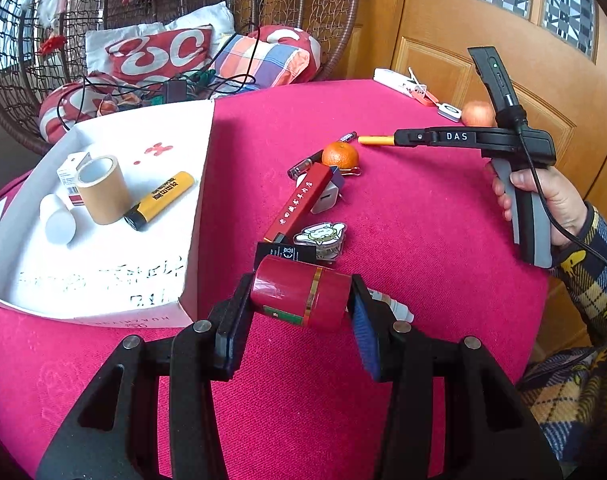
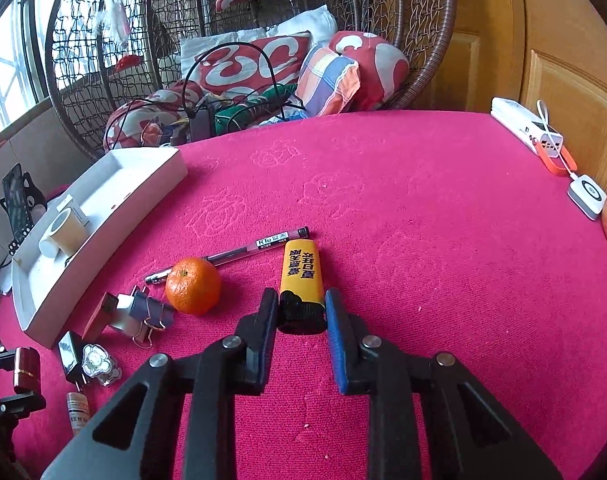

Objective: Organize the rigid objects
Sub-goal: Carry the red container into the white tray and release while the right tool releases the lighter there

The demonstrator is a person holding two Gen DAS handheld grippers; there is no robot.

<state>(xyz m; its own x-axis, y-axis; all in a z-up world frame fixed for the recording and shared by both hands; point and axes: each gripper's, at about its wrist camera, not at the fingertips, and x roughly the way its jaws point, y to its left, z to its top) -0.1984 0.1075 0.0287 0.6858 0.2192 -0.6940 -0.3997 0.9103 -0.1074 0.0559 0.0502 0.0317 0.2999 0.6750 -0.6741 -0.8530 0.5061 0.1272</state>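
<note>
My left gripper (image 1: 301, 300) is shut on a red cylindrical tin (image 1: 301, 290) with a gold band, held just right of the white box (image 1: 191, 240); the tin also shows in the right wrist view (image 2: 25, 368). The box holds a tape roll (image 1: 103, 190), a yellow lighter (image 1: 159, 200), a white bottle (image 1: 57, 220) and a small carton (image 1: 69, 174). My right gripper (image 2: 301, 312) is shut on the black end of a second yellow lighter (image 2: 301, 272), over the red cloth; its tip shows in the left wrist view (image 1: 377, 141).
On the cloth lie a mandarin (image 2: 193, 286), a pen (image 2: 255, 246), a long red box (image 1: 297, 204), a white charger (image 1: 325, 198), binder clips (image 2: 151, 314), a sticker (image 1: 321, 236), a black plug (image 2: 71, 354) and a small bottle (image 2: 77, 410). A power bank (image 2: 529, 130) and an apple (image 1: 478, 114) sit far right.
</note>
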